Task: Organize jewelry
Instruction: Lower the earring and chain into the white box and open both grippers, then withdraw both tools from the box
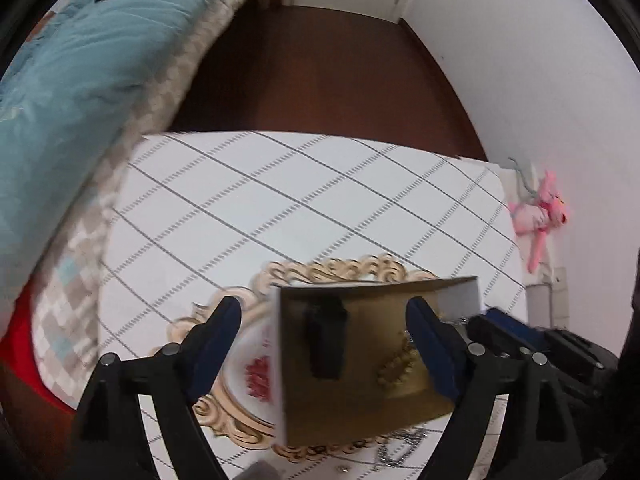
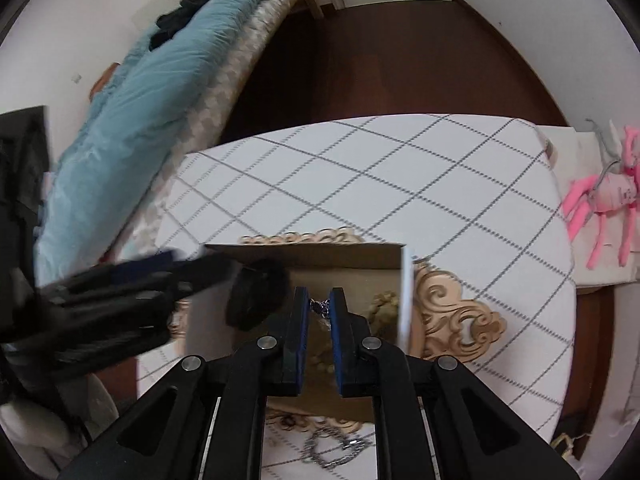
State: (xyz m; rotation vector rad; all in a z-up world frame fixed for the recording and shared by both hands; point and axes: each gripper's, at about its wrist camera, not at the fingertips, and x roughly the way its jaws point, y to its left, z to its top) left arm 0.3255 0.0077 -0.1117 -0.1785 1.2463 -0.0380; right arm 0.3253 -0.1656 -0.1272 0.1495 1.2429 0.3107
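A small cardboard box (image 1: 360, 356) with a gold lining and white walls sits on an oval tray (image 2: 452, 312) with a scrolled, gold-coloured rim, near the front of the counter (image 1: 280, 200). Inside lie a beaded pearl bracelet (image 1: 394, 368) and a black block (image 1: 326, 336) — blurred. The left gripper (image 1: 324, 344) has its jaws wide open either side of the box. The right gripper (image 2: 319, 308) has its jaws nearly closed on a thin dark chain (image 2: 319, 307) above the box. A silver chain (image 2: 332, 450) lies on the checked cloth in front of the tray; the far counter is bare to its edge.
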